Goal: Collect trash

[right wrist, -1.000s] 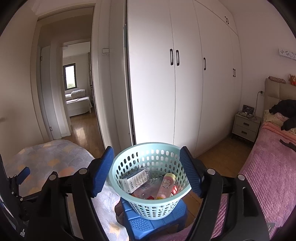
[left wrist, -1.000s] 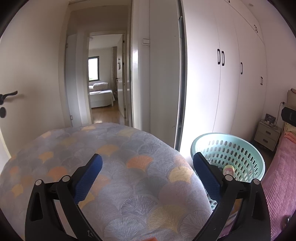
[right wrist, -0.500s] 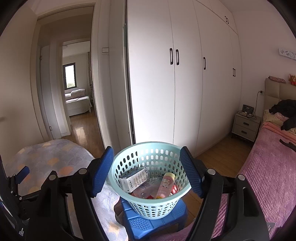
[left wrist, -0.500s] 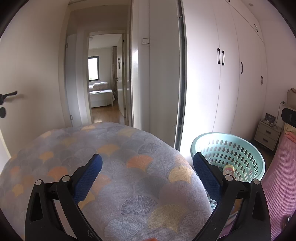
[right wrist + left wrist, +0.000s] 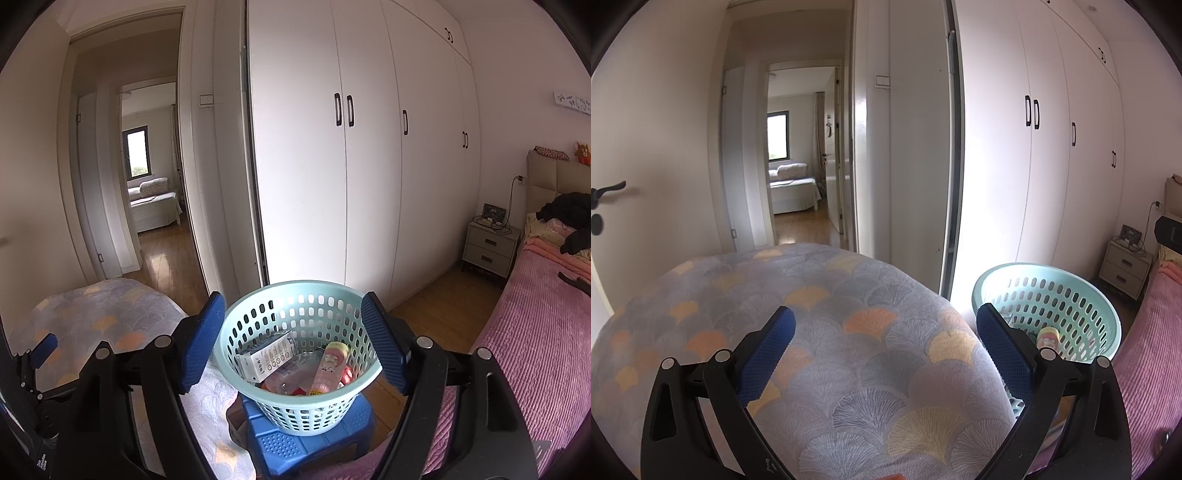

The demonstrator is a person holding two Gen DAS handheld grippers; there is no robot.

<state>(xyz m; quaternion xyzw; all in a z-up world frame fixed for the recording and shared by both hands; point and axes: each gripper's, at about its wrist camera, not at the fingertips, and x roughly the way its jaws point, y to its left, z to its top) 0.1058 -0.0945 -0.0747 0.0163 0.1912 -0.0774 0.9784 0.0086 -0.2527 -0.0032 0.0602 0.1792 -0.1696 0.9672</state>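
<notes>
A pale teal perforated basket (image 5: 295, 295) stands on a blue plastic stool (image 5: 306, 443). In it lie a white carton (image 5: 266, 356), a pink bottle (image 5: 330, 367) and other trash. My right gripper (image 5: 293, 347) is open and empty, its blue pads to either side of the basket, in front of it. My left gripper (image 5: 882, 350) is open and empty above a grey fan-patterned cushion (image 5: 820, 332). The basket also shows at the right in the left wrist view (image 5: 1071, 280).
White wardrobe doors (image 5: 369, 166) fill the back wall. An open doorway (image 5: 147, 192) at the left leads to another room. A pink bed (image 5: 535, 332) lies at the right, with a nightstand (image 5: 489, 245) behind it. The floor is wood.
</notes>
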